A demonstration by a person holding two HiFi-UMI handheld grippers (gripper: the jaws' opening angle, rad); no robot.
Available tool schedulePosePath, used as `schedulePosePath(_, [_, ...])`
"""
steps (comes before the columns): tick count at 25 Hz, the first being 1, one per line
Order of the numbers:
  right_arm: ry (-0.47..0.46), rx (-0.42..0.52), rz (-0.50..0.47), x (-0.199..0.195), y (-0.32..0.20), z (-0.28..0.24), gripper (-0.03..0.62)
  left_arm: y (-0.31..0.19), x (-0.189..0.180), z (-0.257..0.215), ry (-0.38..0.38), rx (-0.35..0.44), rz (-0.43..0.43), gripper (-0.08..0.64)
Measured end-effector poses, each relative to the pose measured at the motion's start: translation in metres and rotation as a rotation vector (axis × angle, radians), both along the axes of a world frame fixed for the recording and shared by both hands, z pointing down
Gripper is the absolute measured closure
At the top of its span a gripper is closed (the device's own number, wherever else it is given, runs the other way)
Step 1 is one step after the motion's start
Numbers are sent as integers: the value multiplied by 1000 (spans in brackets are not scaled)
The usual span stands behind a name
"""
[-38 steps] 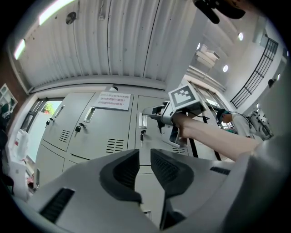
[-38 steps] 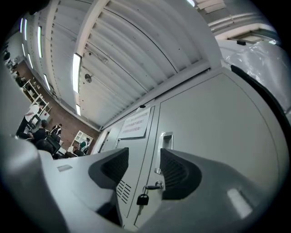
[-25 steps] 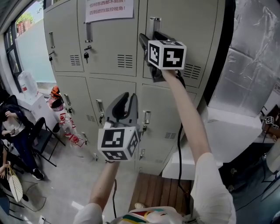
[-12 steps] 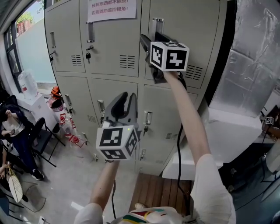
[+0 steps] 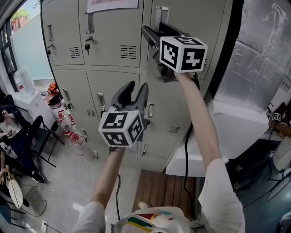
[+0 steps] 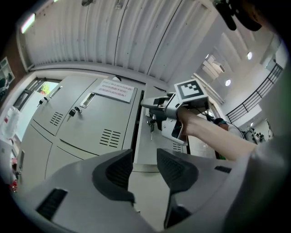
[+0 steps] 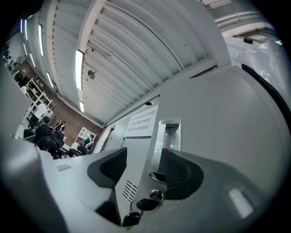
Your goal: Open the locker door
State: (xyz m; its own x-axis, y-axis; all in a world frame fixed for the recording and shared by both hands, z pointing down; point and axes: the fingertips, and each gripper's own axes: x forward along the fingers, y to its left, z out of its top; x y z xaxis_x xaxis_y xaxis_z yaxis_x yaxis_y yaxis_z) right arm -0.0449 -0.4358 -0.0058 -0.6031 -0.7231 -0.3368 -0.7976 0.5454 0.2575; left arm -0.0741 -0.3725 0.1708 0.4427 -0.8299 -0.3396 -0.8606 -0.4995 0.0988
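Note:
The grey upper-right locker door (image 5: 200, 18) has a recessed metal handle (image 5: 162, 12) near its left edge and keys (image 7: 144, 204) hanging from its lock. A dark gap (image 6: 135, 125) runs along that edge, so the door looks slightly ajar. My right gripper (image 5: 148, 32) is up at the handle (image 7: 166, 139); its jaws stand apart with the door's edge between them. Whether they touch it I cannot tell. My left gripper (image 5: 137, 89) hovers lower, in front of the bottom lockers. Its jaws are opening and nothing is between them (image 6: 144, 160).
More locker doors (image 5: 109, 41) fill the wall, with a paper notice (image 5: 113, 3) above. A seated person (image 5: 13, 132) and a water bottle (image 5: 20, 79) are at the left. A wooden board (image 5: 163, 191) lies on the floor, with a white ledge (image 5: 227, 132) and foil sheeting (image 5: 259, 54) at the right.
The left gripper's jaws have spread wider and it has risen a little. The right gripper has stayed at the upper door's handle. The view has shifted slightly.

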Motion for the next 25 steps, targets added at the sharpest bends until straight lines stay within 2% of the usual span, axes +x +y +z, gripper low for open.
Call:
schedulePosePath(6, [26,29,-18,5,39,4,362,-5,12,0,35,-37,94,394])
schedulePosePath(13, [28,50,-42,20,77,5,362,6,45,-6,-32,-23,178,394])
schedulePosePath(19, [38,89,-26,33,100,6,362,10,60,-3,-11,-42,271,396])
schedulePosePath(25, [63,120,-5,43,115,9,362,21,71,-4,-54,-28,273,444])
